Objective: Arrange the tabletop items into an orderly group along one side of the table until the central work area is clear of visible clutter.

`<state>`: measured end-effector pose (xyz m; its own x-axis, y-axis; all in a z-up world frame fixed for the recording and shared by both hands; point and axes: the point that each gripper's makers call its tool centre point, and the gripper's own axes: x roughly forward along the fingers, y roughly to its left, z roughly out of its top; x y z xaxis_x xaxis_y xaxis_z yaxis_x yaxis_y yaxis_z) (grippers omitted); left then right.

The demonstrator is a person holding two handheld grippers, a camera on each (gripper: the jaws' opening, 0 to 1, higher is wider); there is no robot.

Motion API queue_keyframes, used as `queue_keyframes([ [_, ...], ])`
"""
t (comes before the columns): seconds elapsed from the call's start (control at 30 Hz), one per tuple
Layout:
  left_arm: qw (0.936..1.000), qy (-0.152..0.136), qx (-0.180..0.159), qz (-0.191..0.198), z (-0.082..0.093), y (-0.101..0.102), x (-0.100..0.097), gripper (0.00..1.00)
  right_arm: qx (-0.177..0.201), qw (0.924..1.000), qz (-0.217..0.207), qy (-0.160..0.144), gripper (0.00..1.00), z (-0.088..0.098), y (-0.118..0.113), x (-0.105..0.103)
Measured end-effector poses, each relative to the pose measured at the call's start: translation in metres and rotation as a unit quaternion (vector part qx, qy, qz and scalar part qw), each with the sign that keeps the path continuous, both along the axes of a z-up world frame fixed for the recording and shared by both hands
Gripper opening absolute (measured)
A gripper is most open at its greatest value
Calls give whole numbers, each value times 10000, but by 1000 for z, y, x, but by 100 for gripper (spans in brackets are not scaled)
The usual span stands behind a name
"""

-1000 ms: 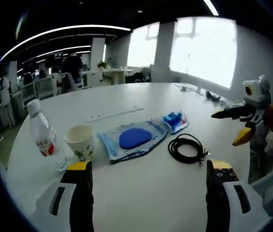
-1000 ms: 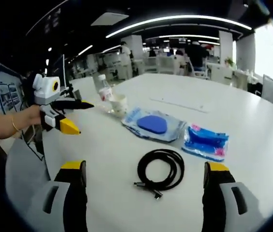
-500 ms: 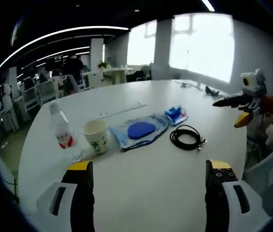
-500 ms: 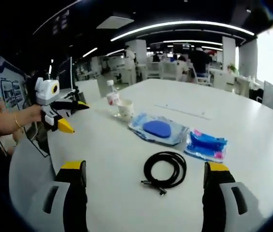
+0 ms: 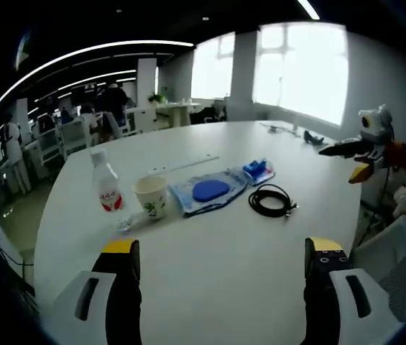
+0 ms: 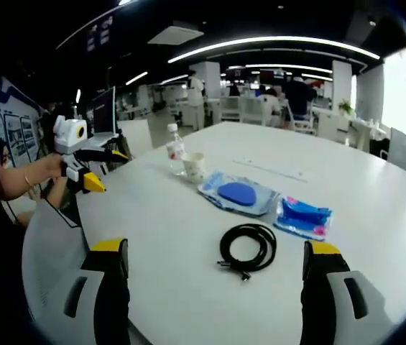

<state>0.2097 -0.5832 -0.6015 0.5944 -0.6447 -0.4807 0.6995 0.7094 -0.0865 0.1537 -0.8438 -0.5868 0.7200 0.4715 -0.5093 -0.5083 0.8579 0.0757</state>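
Observation:
A row of items lies across the white table (image 5: pixel 210 287): a water bottle (image 5: pixel 107 190) with a red label, a paper cup (image 5: pixel 151 197), a flat pouch with a blue oval (image 5: pixel 210 191), a small blue packet (image 5: pixel 258 171) and a coiled black cable (image 5: pixel 271 200). My left gripper (image 5: pixel 222 248) hangs open above the near table edge, nothing in it. In the right gripper view the same bottle (image 6: pixel 177 152), cup (image 6: pixel 194 166), pouch (image 6: pixel 237 194), packet (image 6: pixel 302 215) and cable (image 6: pixel 248 246) lie ahead of my right gripper (image 6: pixel 213 248), open and holding nothing. Each view catches the other gripper at its side, open: right gripper (image 5: pixel 338 164), left gripper (image 6: pixel 111 171).
A thin white strip (image 5: pixel 181 165) lies on the table behind the pouch. Small items (image 5: pixel 289 131) sit near the far edge by the windows. Grey chairs (image 5: pixel 393 266) (image 6: pixel 52 244) stand at the near edge. Desks, chairs and people are in the office behind.
Both cameras have drawn back from the table, so the items look smaller and farther off. The items themselves have not moved. Both grippers stay open.

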Motion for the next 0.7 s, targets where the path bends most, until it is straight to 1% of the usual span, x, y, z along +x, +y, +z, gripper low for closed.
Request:
queue_keyframes([
  [0.23, 10000, 45, 35, 74, 0, 14, -15, 94, -1, 10000, -61, 14, 100, 2, -4, -16],
  [0.47, 9999, 36, -16, 155, 2, 21, -24, 94, 31, 9997, -220, 32, 100, 1, -12, -32],
  [0.5, 9999, 35, 7, 129, 2, 21, -26, 94, 35, 9997, -243, 25, 100, 2, -12, -33],
  [0.57, 9998, 16, 47, 193, -1, 24, -28, 94, 1, 9995, -316, -10, 100, 2, -14, -36],
  [0.6, 9998, 31, 37, 175, -2, 24, -30, 94, -21, 9994, -339, -59, 100, 2, -15, -37],
  [0.67, 9998, 60, 3, 175, -1, 24, -33, 93, 5, 9993, -364, -59, 100, 2, -16, -40],
  [0.7, 9997, 74, -91, 217, 1, 24, -33, 93, 14, 9993, -368, -59, 100, 2, -16, -41],
])
